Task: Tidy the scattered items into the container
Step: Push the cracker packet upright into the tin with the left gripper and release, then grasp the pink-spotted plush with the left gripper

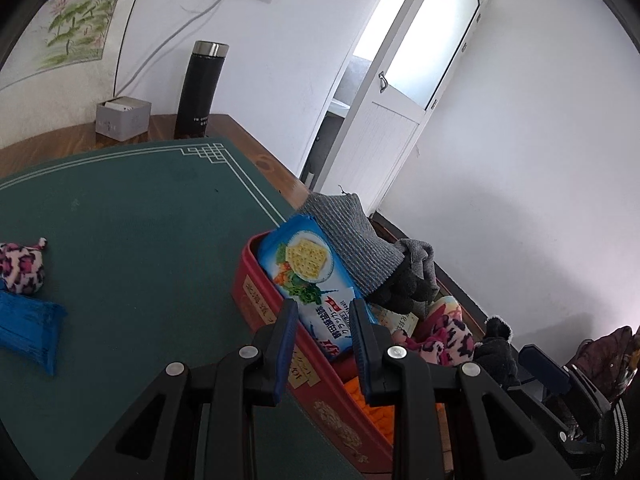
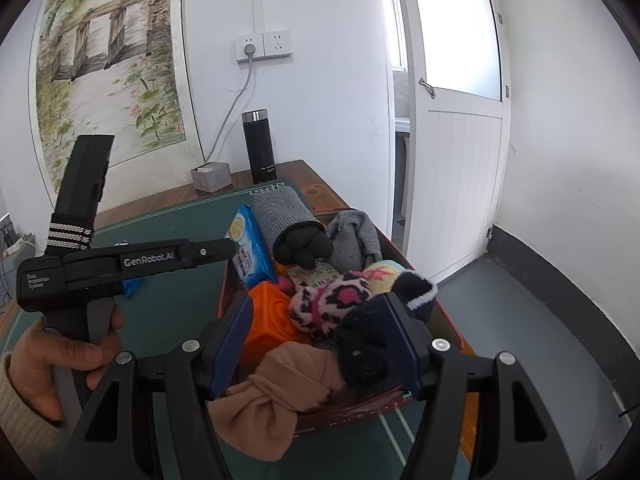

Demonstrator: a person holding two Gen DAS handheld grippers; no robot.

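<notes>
Far left in your left wrist view, a blue packet (image 1: 28, 330) and a leopard-print plush (image 1: 22, 266) lie on the green mat (image 1: 132, 240). At centre, your left gripper (image 1: 325, 316) pinches a cracker pack (image 1: 308, 276), which leans inside the near wall of the red box (image 1: 264, 312). In your right wrist view, your right gripper (image 2: 320, 332) is spread over the box, its right pad touching a black glove (image 2: 364, 344), with nothing clamped.
</notes>
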